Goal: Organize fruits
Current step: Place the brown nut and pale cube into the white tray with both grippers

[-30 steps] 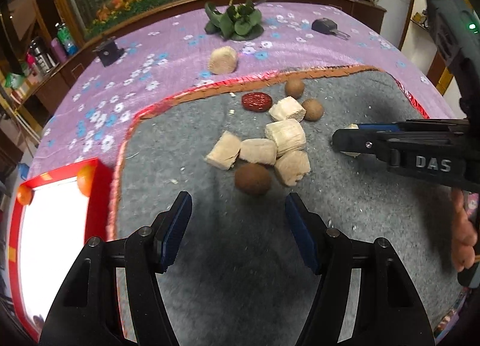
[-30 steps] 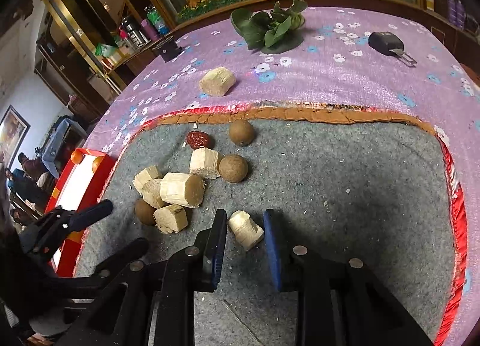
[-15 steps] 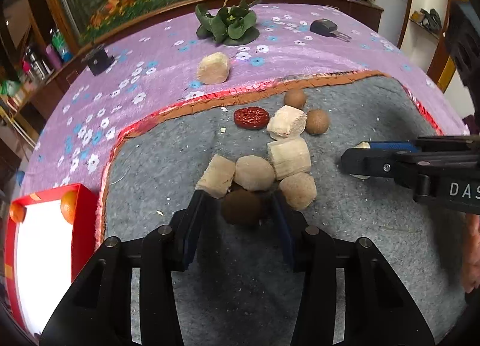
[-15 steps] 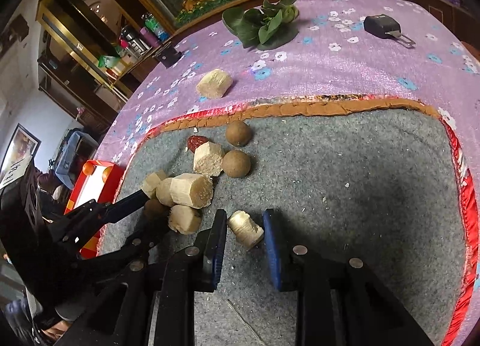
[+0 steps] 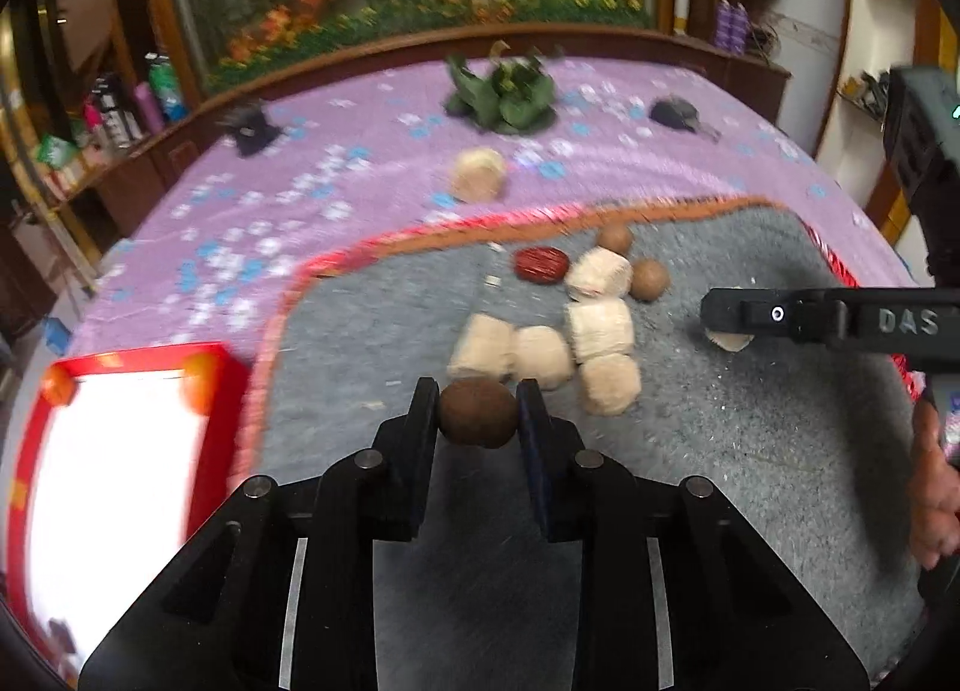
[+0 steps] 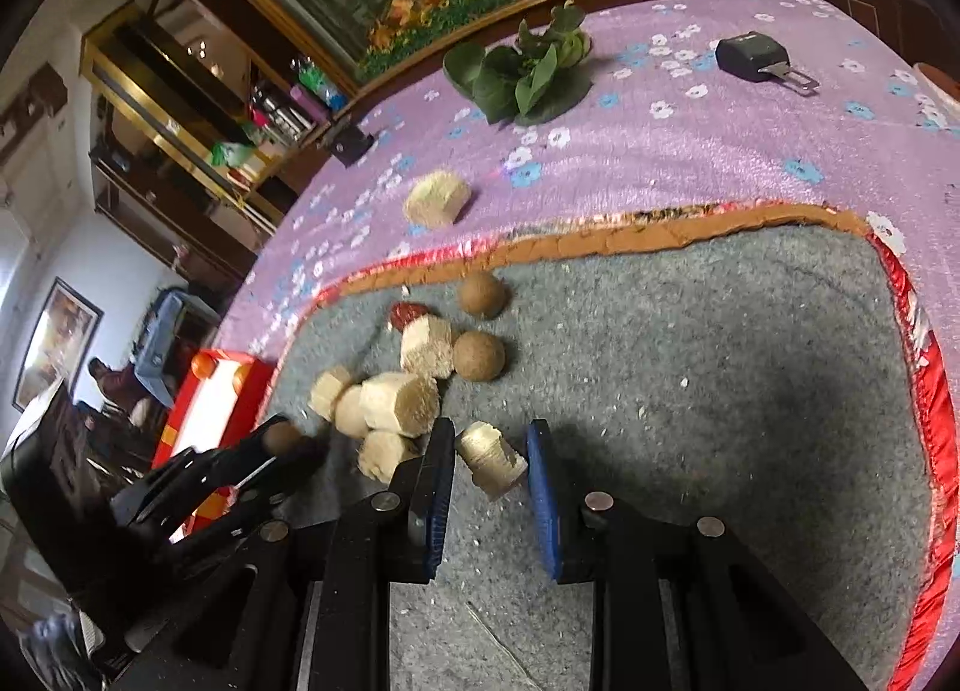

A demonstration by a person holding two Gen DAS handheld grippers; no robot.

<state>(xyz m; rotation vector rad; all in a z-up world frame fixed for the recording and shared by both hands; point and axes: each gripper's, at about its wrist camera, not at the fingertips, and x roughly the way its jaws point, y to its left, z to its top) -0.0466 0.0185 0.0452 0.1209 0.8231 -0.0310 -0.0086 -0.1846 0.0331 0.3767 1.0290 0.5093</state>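
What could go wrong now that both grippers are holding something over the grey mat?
The left gripper, whose jaws have just closed, pinches the round dark brown fruit only near its fingertips; it might roll out. The right gripper holds a crumbly beige cut piece at an angle; it may twist or break.

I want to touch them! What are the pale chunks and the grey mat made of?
The pale chunks look like cut sugarcane: fibrous, bristly ends and a dull surface, though I can't be sure. The grey mat looks like felt: fuzzy, matte, speckled with crumbs.
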